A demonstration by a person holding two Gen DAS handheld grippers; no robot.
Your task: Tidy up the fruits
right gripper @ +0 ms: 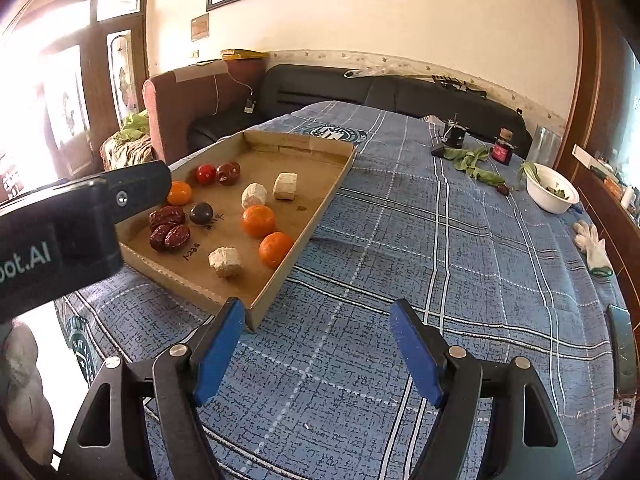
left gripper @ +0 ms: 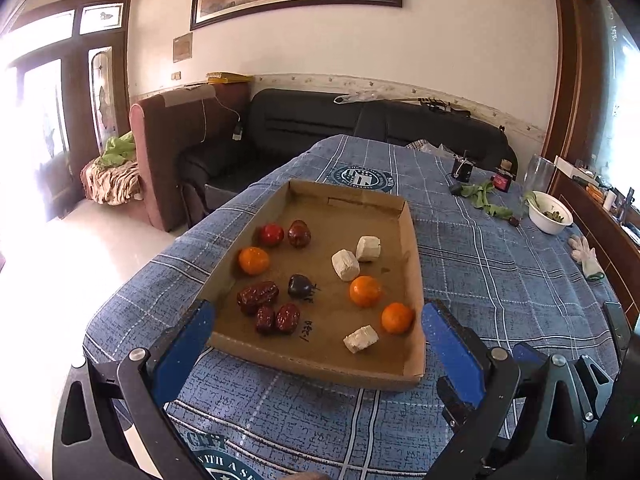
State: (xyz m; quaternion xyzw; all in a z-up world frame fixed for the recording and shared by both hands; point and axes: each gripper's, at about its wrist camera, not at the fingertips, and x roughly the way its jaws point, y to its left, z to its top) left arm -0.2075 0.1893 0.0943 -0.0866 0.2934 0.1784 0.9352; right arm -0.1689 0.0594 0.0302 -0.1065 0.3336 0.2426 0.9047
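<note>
A shallow cardboard tray (left gripper: 412, 248) (right gripper: 320, 216) lies on the blue plaid tablecloth. In it are three oranges (left gripper: 365, 290) (right gripper: 258, 221), three dried red dates (left gripper: 258, 295) (right gripper: 167, 217), two red fruits (left gripper: 271, 234) (right gripper: 205, 173), a dark plum (left gripper: 300, 285) (right gripper: 201, 213) and three white chunks (left gripper: 345, 265) (right gripper: 253, 195). My left gripper (left gripper: 320, 320) is open and empty, its fingers straddling the tray's near end. My right gripper (right gripper: 318, 324) is open and empty, over the cloth just right of the tray's near corner.
A white bowl (left gripper: 549, 213) (right gripper: 551, 192) with greens, loose green leaves (right gripper: 472, 162), a small red jar (right gripper: 502, 148) and a white glove (right gripper: 594, 246) lie at the table's right. A sofa and armchair stand behind the table. The left gripper's body (right gripper: 60, 236) crosses the right wrist view's left.
</note>
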